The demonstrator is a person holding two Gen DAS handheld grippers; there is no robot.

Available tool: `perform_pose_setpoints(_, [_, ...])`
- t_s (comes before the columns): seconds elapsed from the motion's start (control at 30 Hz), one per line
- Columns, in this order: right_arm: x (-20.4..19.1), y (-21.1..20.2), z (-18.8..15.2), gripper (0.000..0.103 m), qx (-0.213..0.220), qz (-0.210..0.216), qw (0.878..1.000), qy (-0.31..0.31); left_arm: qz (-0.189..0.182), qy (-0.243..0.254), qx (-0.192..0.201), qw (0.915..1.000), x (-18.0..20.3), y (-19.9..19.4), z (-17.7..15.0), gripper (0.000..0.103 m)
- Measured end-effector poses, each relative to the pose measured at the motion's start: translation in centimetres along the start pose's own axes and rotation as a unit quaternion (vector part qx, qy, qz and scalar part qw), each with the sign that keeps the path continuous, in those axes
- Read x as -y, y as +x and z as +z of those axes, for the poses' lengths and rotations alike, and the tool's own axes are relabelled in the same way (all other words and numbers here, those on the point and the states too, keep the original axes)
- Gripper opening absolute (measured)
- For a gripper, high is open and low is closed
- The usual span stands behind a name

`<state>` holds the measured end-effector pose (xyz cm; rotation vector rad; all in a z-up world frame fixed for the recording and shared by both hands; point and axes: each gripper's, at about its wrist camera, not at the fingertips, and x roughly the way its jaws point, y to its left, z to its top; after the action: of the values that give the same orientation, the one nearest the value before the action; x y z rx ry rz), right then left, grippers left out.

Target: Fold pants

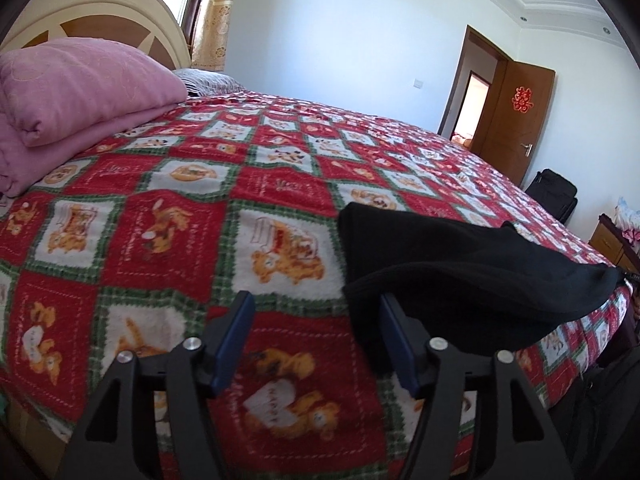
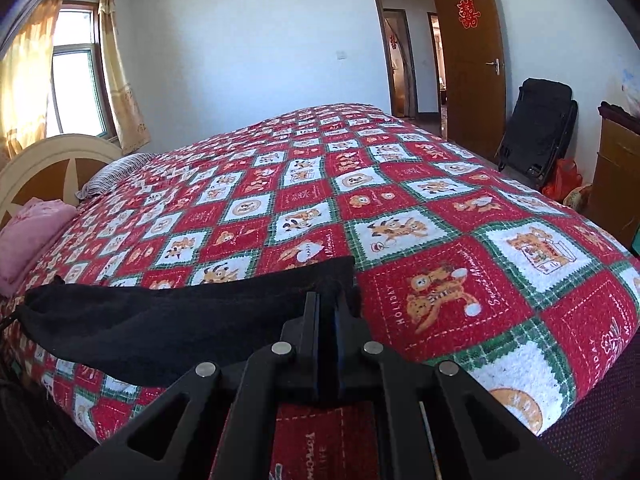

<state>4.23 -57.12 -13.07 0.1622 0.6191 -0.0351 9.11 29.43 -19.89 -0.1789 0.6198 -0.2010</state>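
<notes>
The black pants (image 1: 460, 268) lie along the near edge of the bed on a red checked blanket (image 1: 200, 220). My left gripper (image 1: 316, 316) is open, low over the blanket. Its right finger (image 1: 394, 320) touches the left end of the pants, and nothing is between the fingers. In the right wrist view the pants (image 2: 168, 320) stretch to the left. My right gripper (image 2: 328, 300) is shut on their right end, close to the blanket (image 2: 440, 220).
A folded pink quilt (image 1: 80, 92) lies at the bed's head by the headboard (image 1: 92, 12). A striped pillow (image 2: 116, 172) lies further along. A black folded chair (image 2: 536, 128), a wooden cabinet (image 2: 616, 176) and an open door (image 2: 468, 56) are beyond the bed.
</notes>
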Motion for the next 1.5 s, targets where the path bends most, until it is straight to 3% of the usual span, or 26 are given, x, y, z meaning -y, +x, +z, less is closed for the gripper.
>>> perform_pose_setpoints(0.1, [-0.1,-0.3,0.1,0.011,-0.004,-0.010,1.000,-0.004,0.023,-0.004,-0.006,0.9997,-1.2,-0.5,-0.4,0.068])
perform_pose_setpoints(0.17, [0.1,-0.8,0.1,0.033,-0.005,-0.027,1.000,-0.005,0.039,-0.011,-0.006,0.9992,-2.0,-0.8,-0.6,0.068])
perform_pose_setpoints(0.23, [0.7,-1.7,0.3,0.047,0.002,-0.040,0.999,0.006,0.050,-0.034,0.000,0.9982,-3.3,-1.5,-0.6,0.068])
perform_pose_setpoints(0.43, [-1.3,-5.7,2.9,0.048,0.062,-0.067,0.996,0.013,0.046,-0.052,0.031,0.9971,-2.9,-2.8,0.9,0.068])
perform_pose_setpoints(0.53, [-6.6,-6.0,5.1,0.048,0.076,-0.018,0.996,-0.030,0.032,-0.031,0.027,0.9987,-0.9,-1.9,2.3,0.068])
perform_pose_setpoints(0.7, [-18.4,-1.0,6.6,0.048,0.026,0.090,0.987,-0.130,0.021,0.004,0.010,0.9997,2.4,0.9,4.3,0.068])
perform_pose_setpoints(0.77, [-24.0,2.2,6.7,0.048,-0.005,0.151,0.976,-0.159,0.019,0.010,-0.003,0.9998,3.1,2.1,4.7,0.068])
perform_pose_setpoints(0.97, [-38.1,10.0,4.3,0.048,-0.085,0.255,0.937,-0.223,0.005,-0.002,-0.026,0.9996,3.9,4.2,4.7,0.067])
perform_pose_setpoints(1.07, [-43.9,13.1,2.8,0.048,-0.125,0.295,0.917,-0.238,-0.002,-0.005,-0.028,0.9996,4.2,4.3,4.4,0.067])
perform_pose_setpoints(1.23, [-48.5,17.1,0.6,0.048,-0.171,0.299,0.902,-0.259,-0.010,-0.007,-0.027,0.9996,4.7,4.6,3.9,0.067])
perform_pose_setpoints(1.3, [-49.2,18.0,0.2,0.045,-0.186,0.303,0.898,-0.259,-0.006,0.000,-0.027,0.9996,5.2,4.8,3.6,0.067])
perform_pose_setpoints(1.37, [-50.0,18.6,-0.6,0.007,-0.203,0.302,0.891,-0.271,-0.007,0.002,-0.025,0.9997,5.5,5.0,3.5,0.067])
perform_pose_setpoints(1.43, [-50.5,18.0,-1.2,0.002,-0.205,0.299,0.885,-0.293,-0.003,0.005,-0.023,0.9997,5.7,5.1,3.5,0.067])
perform_pose_setpoints(1.5, [-50.5,17.0,-0.7,0.002,-0.189,0.295,0.886,-0.302,-0.001,0.006,-0.020,0.9998,5.9,4.9,3.8,0.067])
